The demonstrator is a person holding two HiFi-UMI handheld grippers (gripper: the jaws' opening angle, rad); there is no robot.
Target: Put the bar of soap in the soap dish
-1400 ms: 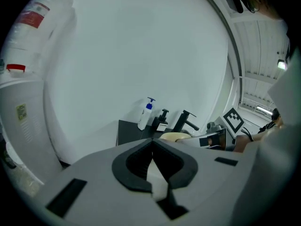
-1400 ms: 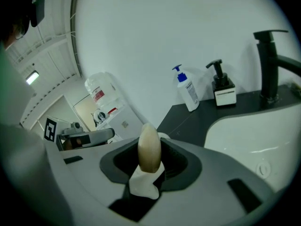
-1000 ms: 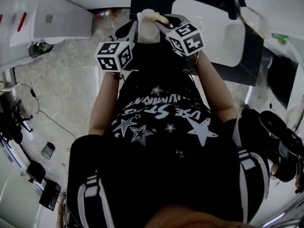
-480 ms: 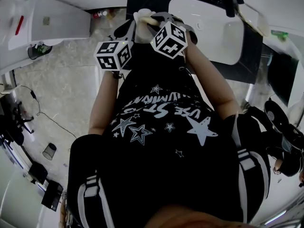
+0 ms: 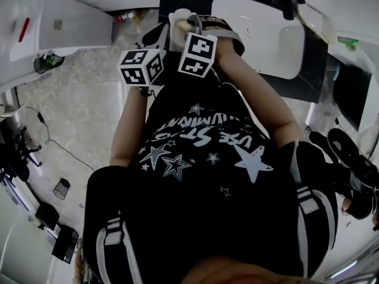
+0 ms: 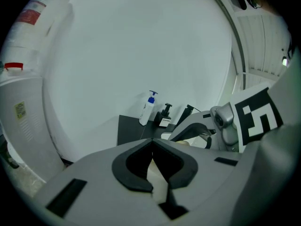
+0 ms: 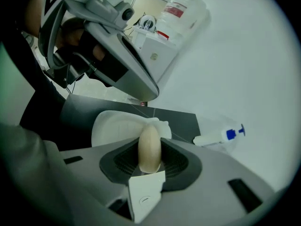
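Cream bar of soap [image 7: 149, 147]: stands on edge between the fingers [image 7: 181, 166] of the right gripper [image 7: 150, 160], its rounded far end poking out past them toward the soap dish.
White soap dish [image 7: 115, 126]: held up in the air just beyond the soap, its hollow turned toward the right gripper. Whether soap and dish touch cannot be told.
Right gripper state: dark ribbed pads closed on both flat sides of the bar, gripping it. The gripper is tilted steeply down.
Left gripper [image 6: 154, 168]: its fingers [image 6: 129, 168] meet at the tips, with a thin pale strip pinched between the pads lower down, which looks like the rim of the soap dish. In the right gripper view its tip reaches down to the dish's upper edge.
Marker cubes: in the head view the left one [image 5: 142, 67] and the right one [image 5: 197, 55] sit side by side, almost touching, with soap and dish just above them in the picture.
Place of soap and dish: off the surface, over the near edge of the dark tabletop [image 6: 131, 131], to the left of the white basin [image 5: 260, 34].
Pump bottle [image 6: 147, 111]: white with a blue head, upright at the tabletop's far edge against the white wall, well apart from the grippers.
Black fittings [image 6: 165, 113]: beside the bottle, too small to make out.
Person: black star-printed shirt [image 5: 201, 152] fills the lower head view, with pale stone floor [image 5: 77, 111] to the left.
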